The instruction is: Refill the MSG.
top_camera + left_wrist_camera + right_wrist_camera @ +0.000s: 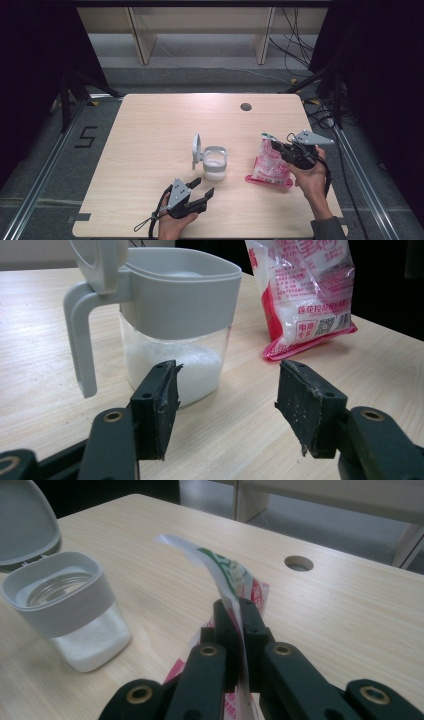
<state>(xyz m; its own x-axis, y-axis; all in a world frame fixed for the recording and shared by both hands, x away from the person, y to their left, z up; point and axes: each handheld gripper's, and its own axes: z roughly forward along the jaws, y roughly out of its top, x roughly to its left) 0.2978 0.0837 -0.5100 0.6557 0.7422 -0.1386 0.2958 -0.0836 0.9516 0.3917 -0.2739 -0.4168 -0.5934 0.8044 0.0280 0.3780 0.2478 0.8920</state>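
A clear jar (215, 164) with a grey collar, handle and flipped-up lid (197, 147) stands mid-table, partly filled with white powder (195, 371). To its right a pink and white bag (270, 165) stands with its bottom on the table. My right gripper (276, 146) is shut on the bag's top edge (227, 577), which curls up above the jaws. The jar (75, 612) sits to the left in the right gripper view. My left gripper (204, 188) rests near the front edge, open, just short of the jar (175, 320), nothing between its pads (162, 400).
A round cable hole (245, 106) pierces the table toward the back right. Wooden shelf legs (142, 37) and loose cables (300, 55) lie on the floor beyond the far edge. Bare tabletop (150, 125) stretches to the left and behind the jar.
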